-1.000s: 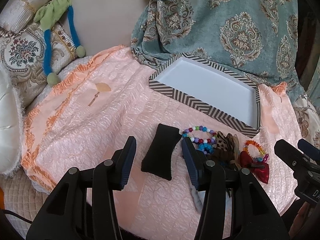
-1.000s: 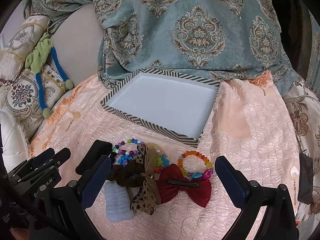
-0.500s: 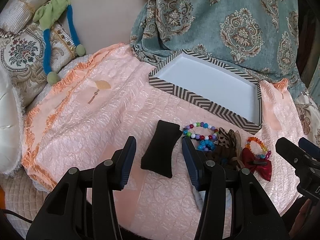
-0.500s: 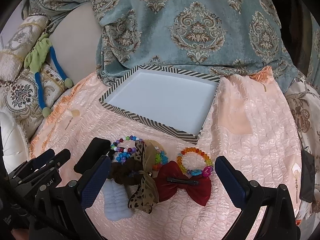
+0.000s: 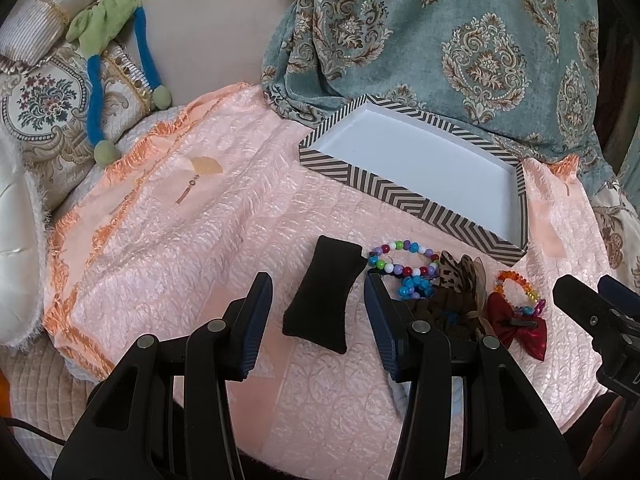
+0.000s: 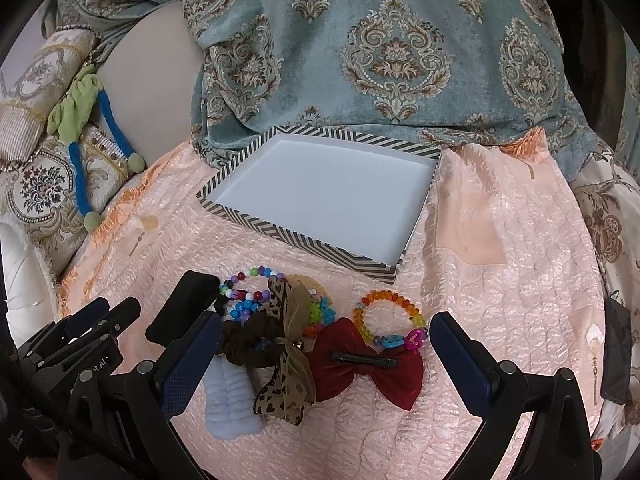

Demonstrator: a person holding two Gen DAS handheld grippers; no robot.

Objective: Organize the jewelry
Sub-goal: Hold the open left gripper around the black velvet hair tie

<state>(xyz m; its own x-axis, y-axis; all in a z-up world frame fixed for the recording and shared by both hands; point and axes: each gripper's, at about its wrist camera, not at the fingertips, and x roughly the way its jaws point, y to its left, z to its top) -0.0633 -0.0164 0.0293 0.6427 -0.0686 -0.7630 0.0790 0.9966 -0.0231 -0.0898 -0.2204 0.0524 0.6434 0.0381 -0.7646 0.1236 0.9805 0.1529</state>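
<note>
A striped box (image 5: 404, 194) (image 6: 304, 240) with a white inside lies empty on the pink cloth. In front of it lie a black cushion (image 5: 324, 300) (image 6: 180, 308), a multicolour bead bracelet (image 5: 404, 258) (image 6: 248, 280), a leopard-print bow (image 6: 290, 368), a brown scrunchie (image 6: 244, 344), a red bow clip (image 6: 368, 368) (image 5: 520, 328), an orange bead bracelet (image 6: 390, 318) and a pale blue scrunchie (image 6: 230, 408). My left gripper (image 5: 316, 316) is open, its fingers either side of the cushion, above it. My right gripper (image 6: 324, 356) is open wide over the bows.
A teal patterned curtain (image 6: 360, 60) hangs behind the box. Embroidered pillows (image 5: 44, 108) and a green-and-blue plush toy (image 5: 104, 52) lie at the left. A small fan-shaped earring (image 5: 200, 170) lies on the cloth. A dark object (image 6: 614, 354) lies at the right edge.
Both grippers have drawn back a little and risen; the box and jewelry sit slightly farther away. Nothing on the cloth has moved. Both grippers stay open.
</note>
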